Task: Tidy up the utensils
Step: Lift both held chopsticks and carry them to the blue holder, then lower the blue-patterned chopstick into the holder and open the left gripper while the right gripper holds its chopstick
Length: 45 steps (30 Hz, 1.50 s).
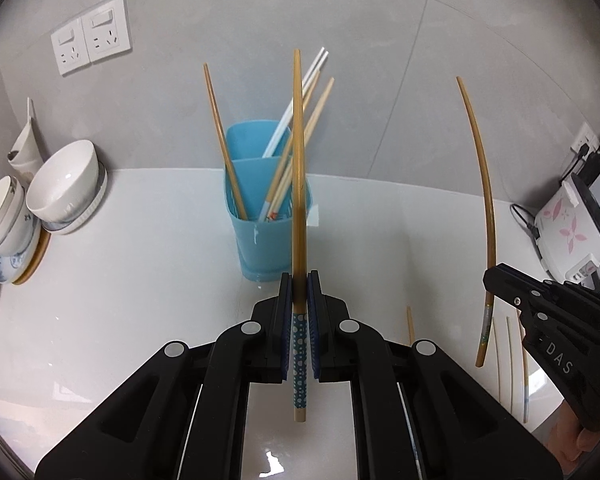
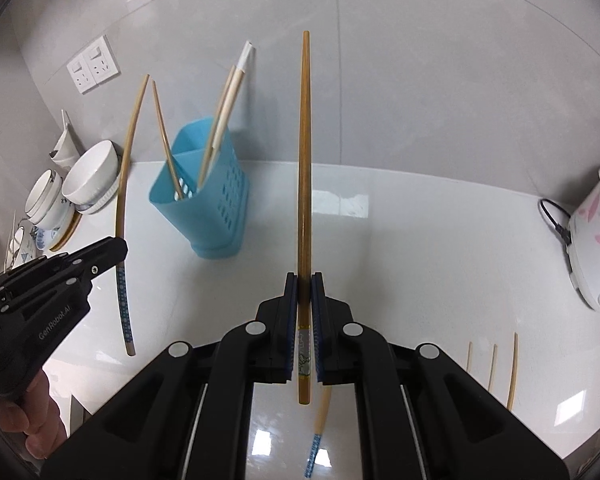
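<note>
left gripper (image 1: 300, 280): raised above counter level, jaws clamped on a chopstick held upright
right gripper (image 2: 305, 280): level alongside, well apart, jaws pinching a second upright chopstick

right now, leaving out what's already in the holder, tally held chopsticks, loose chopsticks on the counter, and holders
held chopsticks: 2, one each in left tongs and right tongs
loose chopsticks: 4
blue holder: 1
total: 7
</note>
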### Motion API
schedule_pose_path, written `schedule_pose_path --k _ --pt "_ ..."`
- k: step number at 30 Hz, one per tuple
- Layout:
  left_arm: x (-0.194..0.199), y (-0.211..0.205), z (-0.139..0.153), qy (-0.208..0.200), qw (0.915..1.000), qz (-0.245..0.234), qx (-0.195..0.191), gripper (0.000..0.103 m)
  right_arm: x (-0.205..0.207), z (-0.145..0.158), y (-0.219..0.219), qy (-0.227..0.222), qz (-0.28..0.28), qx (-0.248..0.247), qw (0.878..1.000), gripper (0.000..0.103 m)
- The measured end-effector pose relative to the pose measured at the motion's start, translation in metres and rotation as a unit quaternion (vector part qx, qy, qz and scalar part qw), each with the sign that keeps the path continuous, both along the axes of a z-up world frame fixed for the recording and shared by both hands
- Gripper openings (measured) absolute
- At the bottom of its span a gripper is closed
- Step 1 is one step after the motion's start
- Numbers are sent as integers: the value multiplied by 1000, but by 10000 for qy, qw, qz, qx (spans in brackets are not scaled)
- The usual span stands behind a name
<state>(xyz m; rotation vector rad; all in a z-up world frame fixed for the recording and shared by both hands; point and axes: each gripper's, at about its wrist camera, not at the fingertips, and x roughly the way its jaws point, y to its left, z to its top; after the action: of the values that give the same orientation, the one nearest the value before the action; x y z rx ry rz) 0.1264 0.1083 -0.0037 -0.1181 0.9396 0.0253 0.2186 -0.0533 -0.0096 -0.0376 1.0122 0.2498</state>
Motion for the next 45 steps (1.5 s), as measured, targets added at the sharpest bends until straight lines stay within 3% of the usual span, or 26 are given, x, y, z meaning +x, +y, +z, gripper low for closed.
schedule_pose_path --k 17,31,38,45 --pt "24 28 58 -861 9960 219 -84 7 41 35 32 -513 310 495 9970 6" --pt "56 33 40 -1672 9854 257 -172 7 78 33 47 -849 497 1074 9893 6" --pt "68 41 27 -2300 9723 272 -313 7 86 26 49 -880 527 1085 9888 6" --pt "87 41 3 -2320 9718 223 -342 7 94 14 54 -768 534 1042 9902 6"
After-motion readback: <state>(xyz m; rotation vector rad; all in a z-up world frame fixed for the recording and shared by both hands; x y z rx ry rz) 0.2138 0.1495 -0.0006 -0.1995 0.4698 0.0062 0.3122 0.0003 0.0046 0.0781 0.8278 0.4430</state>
